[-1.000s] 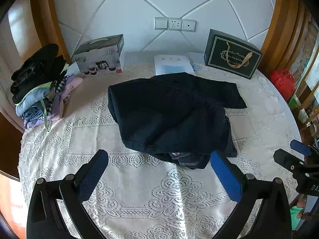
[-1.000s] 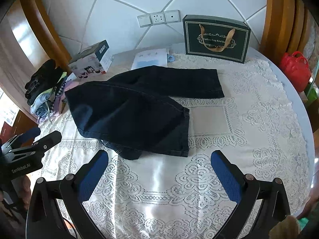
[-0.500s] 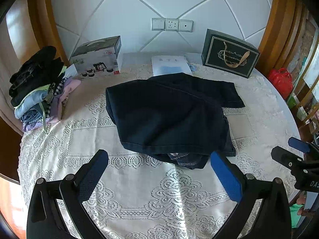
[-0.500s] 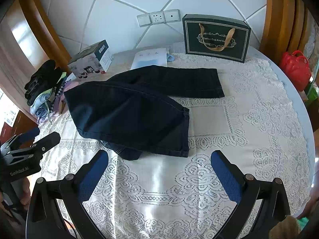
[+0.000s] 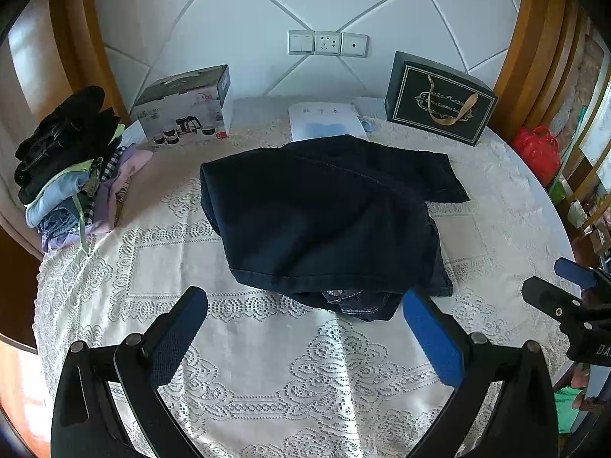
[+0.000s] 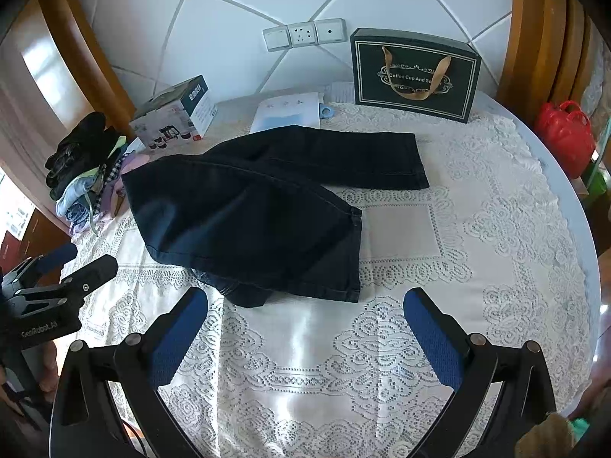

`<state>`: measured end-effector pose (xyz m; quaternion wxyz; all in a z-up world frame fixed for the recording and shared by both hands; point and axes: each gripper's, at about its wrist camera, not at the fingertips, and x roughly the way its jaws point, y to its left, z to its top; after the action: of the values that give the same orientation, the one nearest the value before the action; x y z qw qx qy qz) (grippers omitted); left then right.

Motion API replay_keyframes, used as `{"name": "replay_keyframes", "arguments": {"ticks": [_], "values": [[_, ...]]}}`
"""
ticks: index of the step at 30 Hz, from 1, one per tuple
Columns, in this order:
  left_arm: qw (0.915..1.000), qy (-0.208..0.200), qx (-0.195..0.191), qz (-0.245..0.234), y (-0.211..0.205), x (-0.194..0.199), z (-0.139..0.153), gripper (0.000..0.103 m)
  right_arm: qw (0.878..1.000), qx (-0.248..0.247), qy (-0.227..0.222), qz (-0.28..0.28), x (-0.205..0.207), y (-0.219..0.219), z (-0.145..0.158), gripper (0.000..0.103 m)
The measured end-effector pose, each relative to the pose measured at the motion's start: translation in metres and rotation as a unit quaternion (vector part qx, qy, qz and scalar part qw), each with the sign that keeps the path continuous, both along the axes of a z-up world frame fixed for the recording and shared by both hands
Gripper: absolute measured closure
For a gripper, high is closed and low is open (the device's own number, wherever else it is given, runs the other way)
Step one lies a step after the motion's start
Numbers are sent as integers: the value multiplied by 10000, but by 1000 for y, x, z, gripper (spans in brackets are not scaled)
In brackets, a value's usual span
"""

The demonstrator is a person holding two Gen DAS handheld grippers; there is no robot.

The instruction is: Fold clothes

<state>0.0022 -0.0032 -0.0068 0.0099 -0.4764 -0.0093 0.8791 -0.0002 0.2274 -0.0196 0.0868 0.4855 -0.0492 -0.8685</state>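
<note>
Dark jeans (image 5: pixel 324 221) lay partly folded at the middle of the lace-covered round table (image 5: pixel 267 362), one leg reaching toward the black gift bag (image 5: pixel 439 103) behind them. My left tool (image 5: pixel 305 339) hung released above the cloth just short of the jeans' near edge, gripping nothing. My right tool (image 6: pixel 305 337) was likewise spread wide and empty, in front of the jeans' near hem. A stack of folded clothes (image 5: pixel 68 168) sat well to the left of the jeans, a tea-set box (image 5: pixel 187 107) behind it
</note>
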Motion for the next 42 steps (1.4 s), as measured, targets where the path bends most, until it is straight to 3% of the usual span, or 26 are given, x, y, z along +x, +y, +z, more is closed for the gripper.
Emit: {"name": "replay_keyframes", "arguments": {"ticks": [20,29,34,36,38,41,42], "values": [[9995,-212,148,152,-27,-16,-25,0,9997,83,-222,86,-19,-10,-15,0],[9957,-645,234,619,-72,-48,-81,1,9973,270,-574,380,-58,-35,-50,0],[9952,-776,344,495,-77,-72,-114,5,9925,318,-870,796,-85,-67,-84,0],[9954,-790,385,380,-73,-83,-123,16,9932,289,-793,802,-91,-68,-84,0],[9951,-871,423,215,-68,-94,-131,63,9938,260,-716,808,-97,-68,-84,0],[9940,-986,477,71,-65,-103,-132,63,9946,217,-601,818,-105,-69,-85,2],[9942,-952,496,35,-66,-104,-129,63,9948,203,-562,821,-108,-70,-85,19]]}}
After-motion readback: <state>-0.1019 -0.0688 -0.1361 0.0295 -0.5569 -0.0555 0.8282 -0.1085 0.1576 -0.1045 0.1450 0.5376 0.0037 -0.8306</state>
